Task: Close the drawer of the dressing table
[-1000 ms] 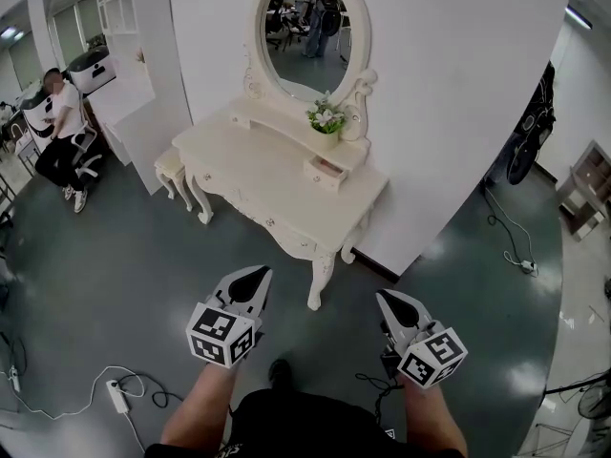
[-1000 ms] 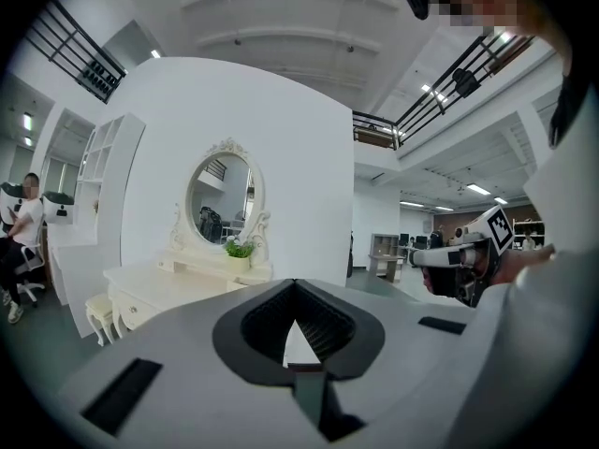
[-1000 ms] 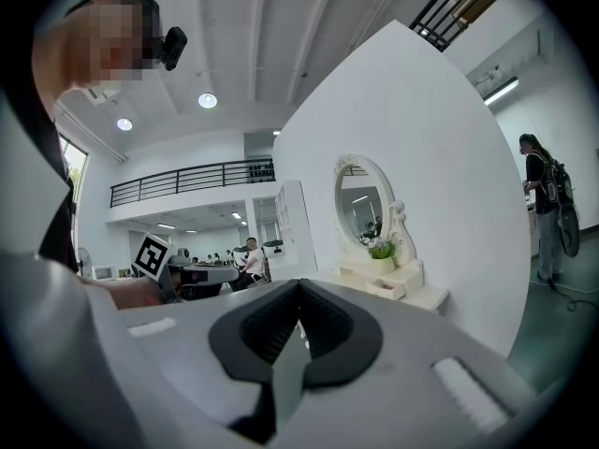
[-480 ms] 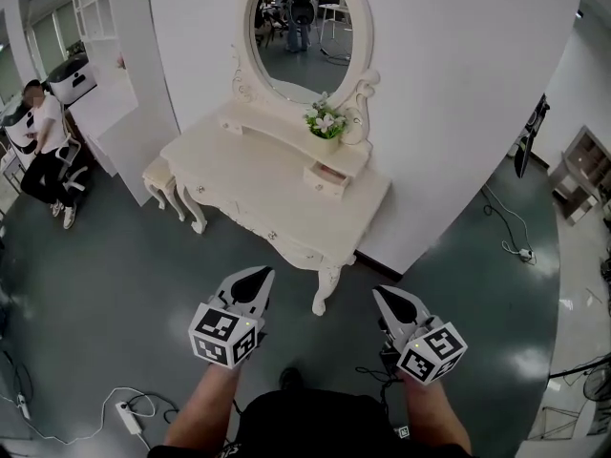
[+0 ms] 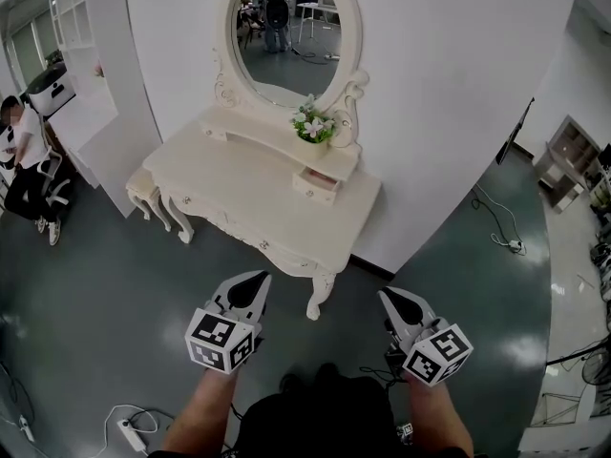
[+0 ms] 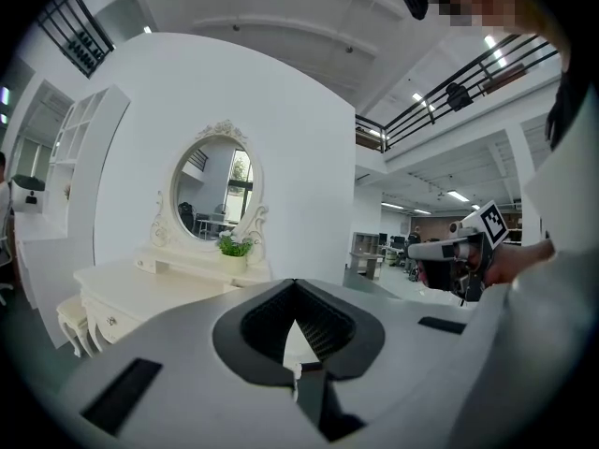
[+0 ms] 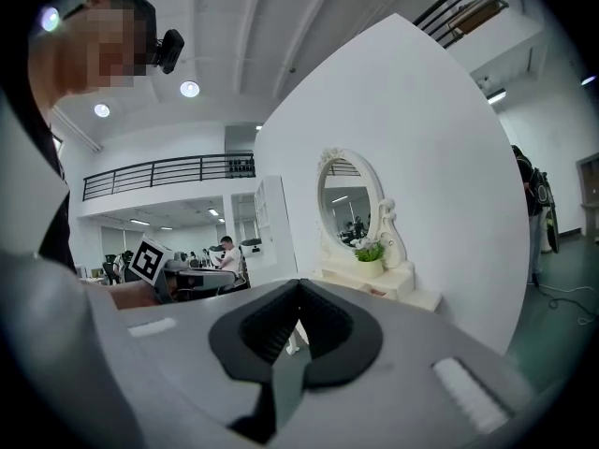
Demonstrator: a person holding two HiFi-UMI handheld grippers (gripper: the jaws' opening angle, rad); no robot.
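Note:
The cream dressing table [image 5: 250, 191] stands against the white wall under an oval mirror [image 5: 284, 29]. Its small upper drawer [image 5: 316, 183] on the right is pulled out, just below a flower pot [image 5: 313, 128]. My left gripper [image 5: 256, 279] and right gripper [image 5: 388, 296] are both shut and hold nothing. They hover over the floor, well short of the table's front leg. In the left gripper view the table [image 6: 131, 286] lies ahead to the left. The right gripper view has the open drawer [image 7: 376, 291] ahead to the right.
A matching stool [image 5: 141, 190] is tucked at the table's left end. A seated person [image 5: 21, 165] is at the far left. Cables and a power strip [image 5: 129, 432] lie on the floor near my feet, with more cable [image 5: 496, 227] at the right by a shelf unit [image 5: 563, 156].
Both grippers and the head camera have advanced toward the dressing table, which now looks larger and sits further left in the head view. Both grippers stay shut.

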